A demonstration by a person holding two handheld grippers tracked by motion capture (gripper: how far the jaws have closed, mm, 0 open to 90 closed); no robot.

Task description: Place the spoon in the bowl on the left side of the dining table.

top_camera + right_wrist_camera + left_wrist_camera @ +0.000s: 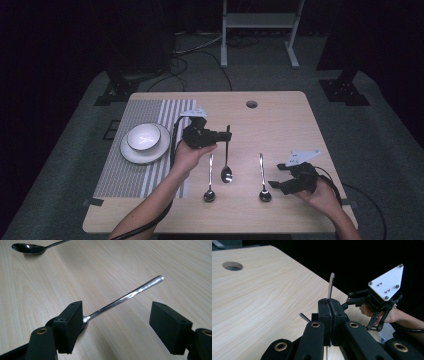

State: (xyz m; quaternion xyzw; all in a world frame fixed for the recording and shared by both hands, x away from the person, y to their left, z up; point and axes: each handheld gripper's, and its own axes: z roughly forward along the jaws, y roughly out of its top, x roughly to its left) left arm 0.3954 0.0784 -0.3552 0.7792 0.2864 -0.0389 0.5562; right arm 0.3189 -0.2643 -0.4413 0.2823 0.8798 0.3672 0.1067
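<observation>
Three metal spoons are near the table's middle. My left gripper (225, 135) (329, 307) is shut on the upper handle of the middle spoon (226, 172) (331, 286). Its handle tip sticks out past the jaws and its bowl points toward the front edge. A second spoon (210, 187) lies just left of it. The third spoon (262, 180) (125, 298) lies to the right. My right gripper (276, 176) (120, 325) stands open right beside that spoon's bowl, with the handle running between the two jaws. The right gripper (382, 297) also appears in the left gripper view.
A grey striped placemat (120, 175) covers the table's left side, with a white bowl (143, 136) on a white plate (131, 156). A round cable hole (251, 104) sits near the far edge. Another spoon (30, 248) lies farther off in the right gripper view.
</observation>
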